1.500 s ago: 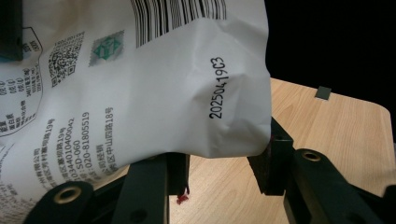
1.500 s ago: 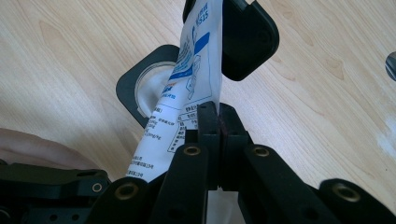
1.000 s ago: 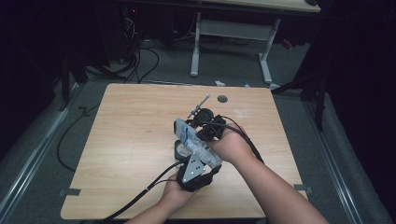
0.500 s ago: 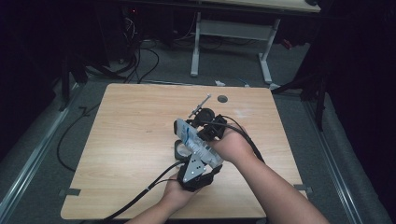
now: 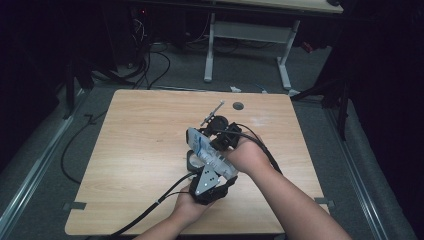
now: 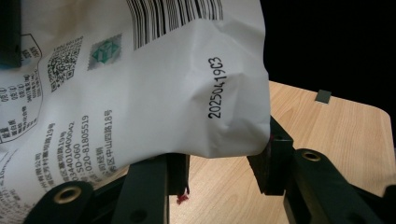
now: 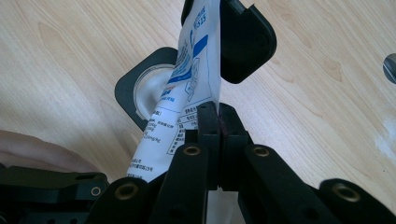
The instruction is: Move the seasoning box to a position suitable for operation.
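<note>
A white pouch (image 5: 207, 152) with blue print is held up over the table's middle by both grippers. My left gripper (image 5: 200, 150) comes up from the near edge; its jaws stand half apart and clamp the bulging pouch (image 6: 154, 88), which bears a barcode and a printed date. My left gripper (image 6: 224, 165) has a pad against each side of the pouch's lower corner. From the right, my right gripper (image 5: 216, 144) pinches the pouch's flat edge (image 7: 196, 70). In its own view my right gripper (image 7: 218, 126) has its pads tight together on that edge.
Beneath the pouch sits a black dish (image 7: 140, 95) with a white inside (image 5: 192, 161). A thin metal tool (image 5: 212, 112) lies farther back, near a round hole (image 5: 238, 105) in the wooden table (image 5: 140, 140). Cables trail off the near edge. Dark floor surrounds the table.
</note>
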`<action>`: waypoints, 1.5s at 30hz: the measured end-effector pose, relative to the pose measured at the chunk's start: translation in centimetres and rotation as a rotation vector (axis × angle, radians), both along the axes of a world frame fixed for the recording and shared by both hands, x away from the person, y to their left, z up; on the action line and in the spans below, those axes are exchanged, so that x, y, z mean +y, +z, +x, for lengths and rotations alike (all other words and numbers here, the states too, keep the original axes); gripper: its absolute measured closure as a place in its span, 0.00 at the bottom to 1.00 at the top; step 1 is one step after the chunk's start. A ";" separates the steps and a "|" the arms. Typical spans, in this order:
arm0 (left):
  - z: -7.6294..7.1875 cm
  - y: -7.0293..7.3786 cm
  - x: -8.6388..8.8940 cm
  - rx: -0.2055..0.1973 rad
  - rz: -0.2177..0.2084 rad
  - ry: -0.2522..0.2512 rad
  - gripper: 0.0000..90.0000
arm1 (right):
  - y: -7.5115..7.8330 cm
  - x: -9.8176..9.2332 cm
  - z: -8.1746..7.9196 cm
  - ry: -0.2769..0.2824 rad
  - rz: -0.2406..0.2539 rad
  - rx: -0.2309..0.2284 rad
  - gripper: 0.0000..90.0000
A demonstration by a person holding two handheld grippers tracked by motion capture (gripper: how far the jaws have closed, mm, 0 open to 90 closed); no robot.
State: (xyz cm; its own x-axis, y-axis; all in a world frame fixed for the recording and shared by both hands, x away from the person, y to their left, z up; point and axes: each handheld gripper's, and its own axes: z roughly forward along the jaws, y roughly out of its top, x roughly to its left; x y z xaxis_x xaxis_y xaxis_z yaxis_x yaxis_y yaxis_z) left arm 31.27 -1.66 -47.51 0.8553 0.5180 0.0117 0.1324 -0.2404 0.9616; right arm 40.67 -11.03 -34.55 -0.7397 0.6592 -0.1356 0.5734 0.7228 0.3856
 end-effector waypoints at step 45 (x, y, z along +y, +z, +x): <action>0.0 0.2 0.1 -0.011 -0.002 0.004 0.69 | -0.1 0.3 0.3 0.011 0.004 0.004 1.00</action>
